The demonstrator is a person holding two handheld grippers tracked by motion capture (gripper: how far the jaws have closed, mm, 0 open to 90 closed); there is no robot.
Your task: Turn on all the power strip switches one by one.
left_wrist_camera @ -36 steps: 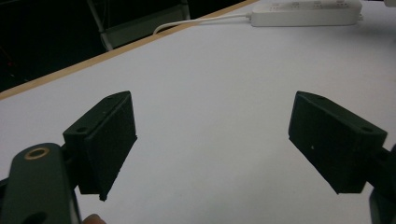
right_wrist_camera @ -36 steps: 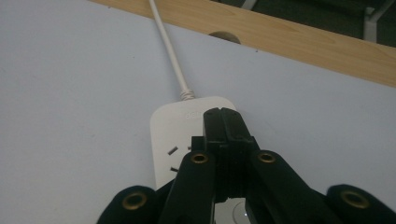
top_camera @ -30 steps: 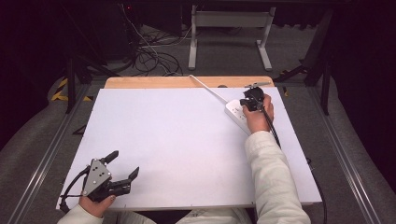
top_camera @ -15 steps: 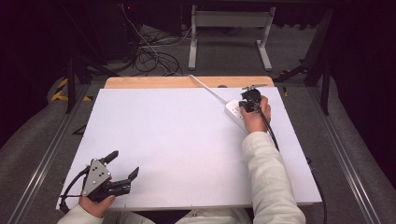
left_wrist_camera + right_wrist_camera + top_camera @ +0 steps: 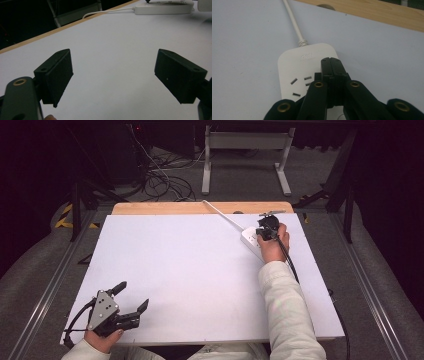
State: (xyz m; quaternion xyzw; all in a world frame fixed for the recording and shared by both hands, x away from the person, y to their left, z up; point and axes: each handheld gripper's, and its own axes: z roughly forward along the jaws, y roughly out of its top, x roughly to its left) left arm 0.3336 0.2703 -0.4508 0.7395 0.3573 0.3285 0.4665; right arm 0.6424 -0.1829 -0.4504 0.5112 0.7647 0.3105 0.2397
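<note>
We see the matte white tabletop (image 5: 190, 270) evenly lit from above, surroundings dark; close gripper views slightly soft.

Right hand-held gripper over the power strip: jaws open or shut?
Shut. In the right gripper view the right hand-held gripper has its two black jaws pressed together, nothing between them, tips over the white power strip.

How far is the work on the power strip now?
Done: the right gripper is shut and has reached the power strip, its tips over the strip's top by the sockets. In hand: whether it presses anything I cannot tell. Left: the left gripper rests open at the near table edge, holding nothing.
</note>
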